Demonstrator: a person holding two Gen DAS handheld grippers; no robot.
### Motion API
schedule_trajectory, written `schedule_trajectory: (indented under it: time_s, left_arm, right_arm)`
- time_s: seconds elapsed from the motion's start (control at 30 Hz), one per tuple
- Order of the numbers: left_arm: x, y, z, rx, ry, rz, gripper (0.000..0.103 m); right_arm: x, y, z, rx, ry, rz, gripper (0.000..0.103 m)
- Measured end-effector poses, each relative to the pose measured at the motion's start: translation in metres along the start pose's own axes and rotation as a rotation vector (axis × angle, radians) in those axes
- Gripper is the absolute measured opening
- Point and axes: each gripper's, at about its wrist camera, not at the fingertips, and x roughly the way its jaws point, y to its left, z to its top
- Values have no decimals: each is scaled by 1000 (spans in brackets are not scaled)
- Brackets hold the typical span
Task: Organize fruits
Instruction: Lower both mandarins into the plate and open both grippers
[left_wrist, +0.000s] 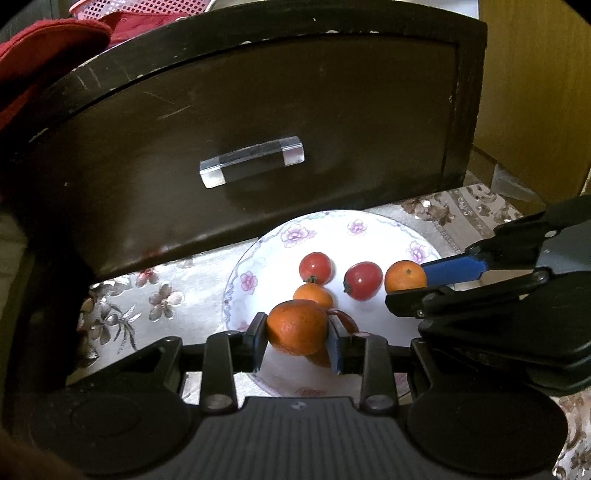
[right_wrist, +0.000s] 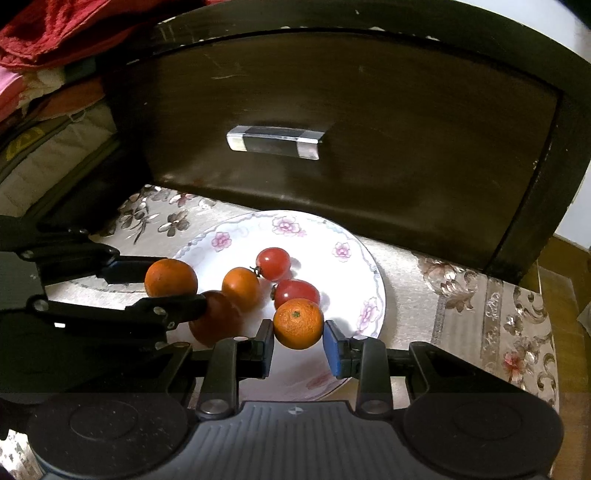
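Left wrist view: the left claw (left_wrist: 297, 341) is closed on an orange (left_wrist: 297, 326), a pad pressing each side, holding it over the near edge of a white flowered plate (left_wrist: 369, 230). The orange is round, with no clear long axis; its stem end cannot be seen here. Just beyond it on the plate lies a smaller orange fruit (left_wrist: 314, 294), and farther back two red tomatoes, one (left_wrist: 316, 266) to the left and one (left_wrist: 363, 280) to the right, with its stem pointing left. From the right, the right claw (left_wrist: 406, 286) reaches in, a second orange (left_wrist: 405, 276) sitting between its blue finger and black finger; how tightly it grips cannot be told here. The plate rests on a floral cloth (left_wrist: 166, 295), in front of a dark drawer (left_wrist: 258, 110) with a clear handle (left_wrist: 252, 161).

Right wrist view: the right claw (right_wrist: 298, 349) is part open around the second orange (right_wrist: 298, 324). The left pad touches it; a small gap shows at the blue right pad, so a firm grip is uncertain. Its green stem scar faces up, toward the camera. It sits over the plate's (right_wrist: 347, 236) near right part. The left claw (right_wrist: 173, 284) enters from the left, clamped on its orange (right_wrist: 170, 277). Between them lie the small orange fruit (right_wrist: 241, 286), a darker one (right_wrist: 216, 317) beneath the left claw, and the tomatoes (right_wrist: 274, 264) (right_wrist: 297, 292).
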Motion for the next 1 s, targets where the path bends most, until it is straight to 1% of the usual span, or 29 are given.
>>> schedule_trajectory:
  time_s: [0.43, 1.0]
  left_arm:
    - [7, 6, 6, -42, -12, -48, 38]
    - [16, 5, 11, -45, -31, -75, 41]
  right_arm:
    - [7, -9, 4, 38, -7, 12, 29]
    - [21, -22, 6, 69, 4, 2, 30]
